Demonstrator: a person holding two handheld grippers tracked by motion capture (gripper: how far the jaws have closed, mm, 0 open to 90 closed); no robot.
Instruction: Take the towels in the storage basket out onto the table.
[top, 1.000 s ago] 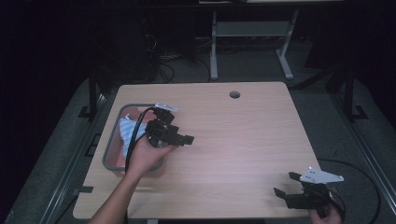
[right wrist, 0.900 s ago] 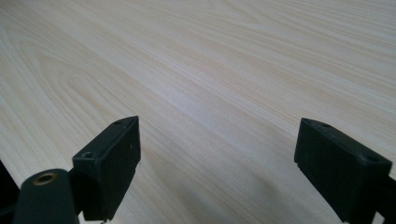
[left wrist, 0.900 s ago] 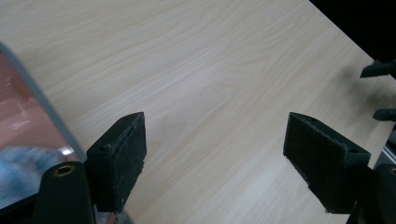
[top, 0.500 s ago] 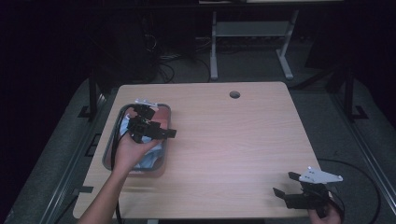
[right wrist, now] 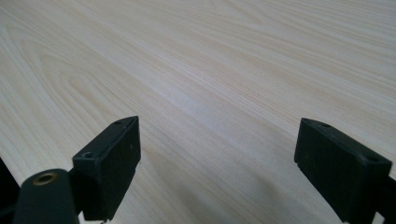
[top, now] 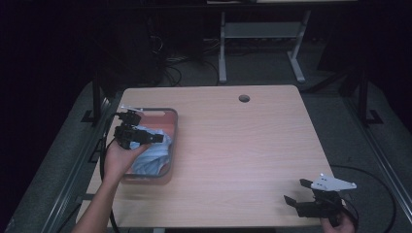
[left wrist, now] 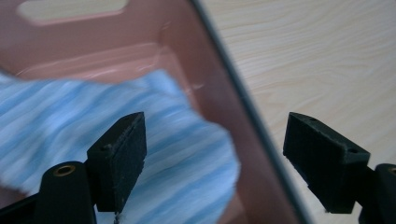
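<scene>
Counting things up on the counter [top: 243, 145]: one pinkish-red bin [top: 167, 145], one blue-and-white striped cloth [top: 153, 155] lying inside it, and two hand-held grippers, one in each hand. That's pretty much it on the light wood top, apart from a single round hole [top: 244, 98] near the far edge.

The left hand-held gripper [top: 153, 138] hangs over the bin at the left side of the counter, with the person's left hand [top: 119, 158] wrapped around it from below. In the left gripper view its two black jaws stand wide apart with nothing between them; the left pad [left wrist: 119, 156] sits over the striped cloth [left wrist: 140, 154] and the right one is out past the bin's dark rim [left wrist: 247, 116], over bare wood. I can't tell whether the pad actually touches the cloth. The cloth is bunched toward the near half of the bin, and the far end of the bin shows its bare floor and one handle slot [left wrist: 70, 9].

The right hand-held gripper [top: 296, 191] is low at the near right corner of the counter, well apart from the bin, with its grey three-cornered plate [top: 333, 183] on top. Its jaws are spread wide too, holding nothing, just plain wood grain [right wrist: 210, 84] in front of them. One black cable [top: 384, 194] loops off it past the counter's right edge.
</scene>
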